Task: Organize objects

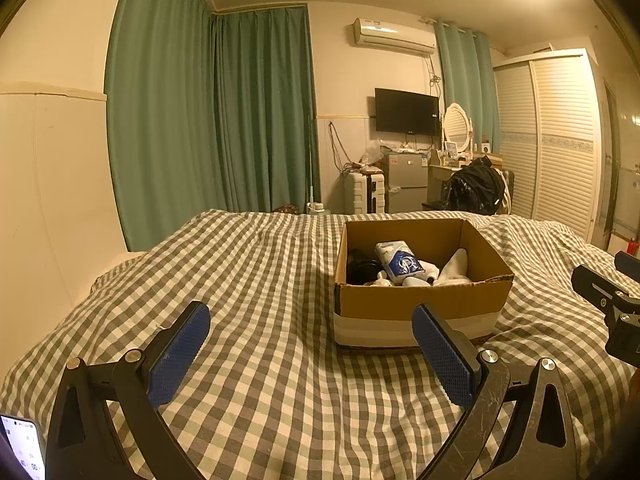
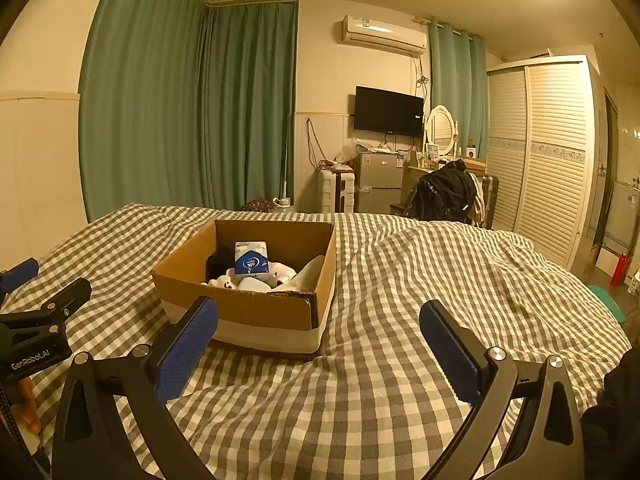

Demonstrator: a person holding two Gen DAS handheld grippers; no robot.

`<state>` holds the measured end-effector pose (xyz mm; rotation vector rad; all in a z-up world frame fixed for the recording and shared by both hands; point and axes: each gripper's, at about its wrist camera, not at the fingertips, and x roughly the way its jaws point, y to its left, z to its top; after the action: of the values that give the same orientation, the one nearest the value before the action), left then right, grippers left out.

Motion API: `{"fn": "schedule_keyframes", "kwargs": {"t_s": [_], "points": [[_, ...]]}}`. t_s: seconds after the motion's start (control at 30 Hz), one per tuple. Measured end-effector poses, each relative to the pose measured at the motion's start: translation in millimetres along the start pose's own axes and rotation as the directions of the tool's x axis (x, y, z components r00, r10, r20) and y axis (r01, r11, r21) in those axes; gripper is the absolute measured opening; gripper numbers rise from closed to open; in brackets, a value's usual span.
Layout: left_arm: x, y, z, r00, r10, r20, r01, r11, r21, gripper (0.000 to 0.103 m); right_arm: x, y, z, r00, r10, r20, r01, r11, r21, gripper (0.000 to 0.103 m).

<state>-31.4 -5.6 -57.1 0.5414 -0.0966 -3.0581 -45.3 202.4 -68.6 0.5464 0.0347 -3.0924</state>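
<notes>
An open cardboard box (image 1: 420, 300) (image 2: 256, 308) stands on the checked bedspread (image 1: 260, 280) (image 2: 400, 280). Inside it lie a blue and white packet (image 1: 400, 262) (image 2: 251, 260), a black item (image 1: 362, 268) and several white items (image 2: 276, 276). My left gripper (image 1: 310, 354) is open and empty, held low over the bed just in front and left of the box. My right gripper (image 2: 320, 350) is open and empty, in front and right of the box. Each gripper shows at the edge of the other's view: the right one (image 1: 616, 304), the left one (image 2: 36, 320).
Green curtains (image 1: 208, 120) hang behind the bed. Beyond the bed's far edge stand a suitcase (image 1: 364, 192), a small fridge (image 1: 406, 182), a chair with a black jacket (image 1: 474, 190) and a white wardrobe (image 1: 552, 140). A phone screen (image 1: 22, 446) shows at lower left.
</notes>
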Motion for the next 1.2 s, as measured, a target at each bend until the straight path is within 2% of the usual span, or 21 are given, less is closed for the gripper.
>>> {"fn": "schedule_keyframes", "kwargs": {"t_s": [1.2], "points": [[-1.6,-0.5,0.2,1.0,0.021,0.001,-0.021,1.0,-0.009,0.103,0.5,1.5,1.6,1.0,0.002,-0.013,-0.002,1.0,-0.015,0.101]]}}
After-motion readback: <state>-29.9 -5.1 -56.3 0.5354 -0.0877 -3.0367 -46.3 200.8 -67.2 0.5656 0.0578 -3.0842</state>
